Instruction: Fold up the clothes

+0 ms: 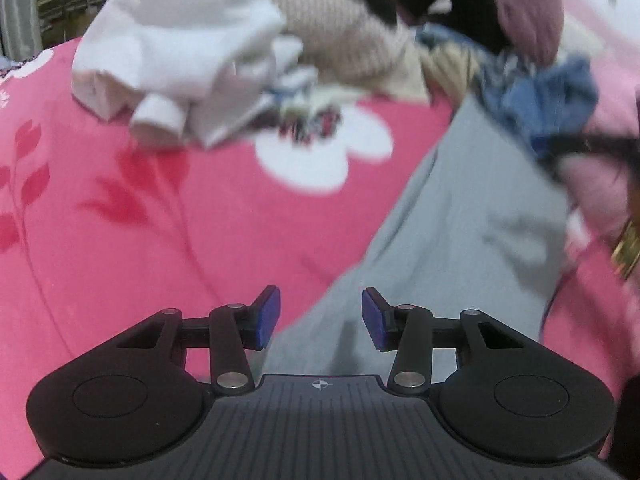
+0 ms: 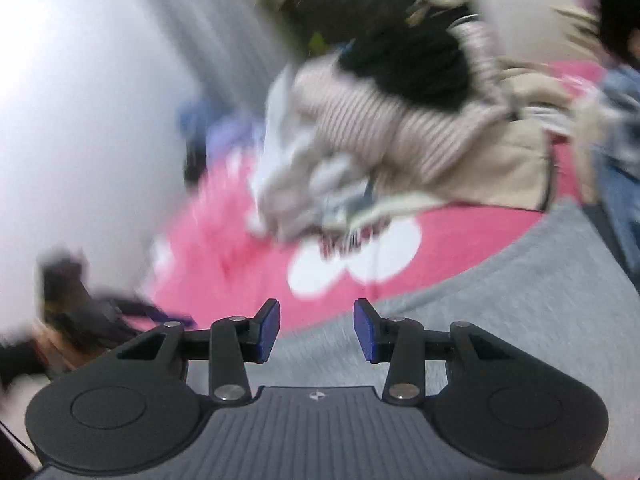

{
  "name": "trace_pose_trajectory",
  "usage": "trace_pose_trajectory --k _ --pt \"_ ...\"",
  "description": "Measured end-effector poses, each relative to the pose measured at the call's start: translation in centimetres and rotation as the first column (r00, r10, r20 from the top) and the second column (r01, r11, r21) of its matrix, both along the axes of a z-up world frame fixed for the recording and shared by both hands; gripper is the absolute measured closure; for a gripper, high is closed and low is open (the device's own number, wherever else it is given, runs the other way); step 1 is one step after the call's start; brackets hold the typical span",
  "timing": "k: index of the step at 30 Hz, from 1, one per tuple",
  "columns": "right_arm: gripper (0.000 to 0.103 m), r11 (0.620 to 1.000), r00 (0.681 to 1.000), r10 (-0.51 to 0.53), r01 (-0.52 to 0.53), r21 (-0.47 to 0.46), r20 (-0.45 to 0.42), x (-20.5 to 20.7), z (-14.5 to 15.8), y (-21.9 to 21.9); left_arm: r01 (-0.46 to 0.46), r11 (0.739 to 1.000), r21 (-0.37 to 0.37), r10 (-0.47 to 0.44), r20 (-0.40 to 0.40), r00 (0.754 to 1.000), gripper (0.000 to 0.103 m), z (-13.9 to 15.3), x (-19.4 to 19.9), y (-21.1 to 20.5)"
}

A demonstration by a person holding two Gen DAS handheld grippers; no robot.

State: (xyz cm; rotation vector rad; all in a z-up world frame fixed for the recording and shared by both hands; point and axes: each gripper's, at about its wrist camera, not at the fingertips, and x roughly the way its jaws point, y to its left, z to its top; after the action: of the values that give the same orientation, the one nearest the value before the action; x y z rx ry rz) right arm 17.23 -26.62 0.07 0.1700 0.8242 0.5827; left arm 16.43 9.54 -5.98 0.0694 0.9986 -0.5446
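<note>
Both grippers (image 1: 321,316) (image 2: 317,330) part-open, empty.

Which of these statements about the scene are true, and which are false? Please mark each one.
1. The left gripper holds a white garment. False: its jaws stand open with nothing between them.
2. A grey garment lies on a pink blanket with white flowers. True.
3. The pile of clothes lies beyond the grey garment. True.
4. The right gripper is shut on the grey garment. False: its jaws are open and empty.
5. The pile includes a striped beige piece. True.
</note>
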Motion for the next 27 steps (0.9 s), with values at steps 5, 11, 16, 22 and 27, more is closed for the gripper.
trace_pose_trajectory --k 5,11,16,22,27 --pt "0.06 0.955 0.973 0.225 -0.211 -0.207 0.044 1.8 -1.3 6.3 0.122 0.991 0.05 -0.122 -0.001 0.993 0.057 -1.9 0.6 -1.3" --pt "0.06 0.838 0.886 0.464 -0.441 -0.321 -0.007 5.3 -2.6 11.3 0.187 0.982 0.037 -0.187 0.001 0.982 0.055 -2.6 1.2 -1.1" --pt "0.061 0.674 0.776 0.613 -0.613 -0.412 -0.152 8.1 -6.2 15.1 0.213 0.977 -0.007 -0.213 -0.007 0.977 0.054 -3.0 1.3 -0.9" --pt "0.06 0.529 0.641 0.731 -0.748 -0.401 -0.232 8.1 -7.3 16.7 0.228 0.971 -0.069 -0.23 -0.022 0.973 0.054 -3.7 2.1 -0.8" --pt "0.09 0.476 0.584 0.766 -0.796 -0.374 -0.269 7.3 -7.6 17.0 0.16 0.981 -0.112 -0.161 -0.001 0.987 0.072 -3.9 2.2 -0.8"
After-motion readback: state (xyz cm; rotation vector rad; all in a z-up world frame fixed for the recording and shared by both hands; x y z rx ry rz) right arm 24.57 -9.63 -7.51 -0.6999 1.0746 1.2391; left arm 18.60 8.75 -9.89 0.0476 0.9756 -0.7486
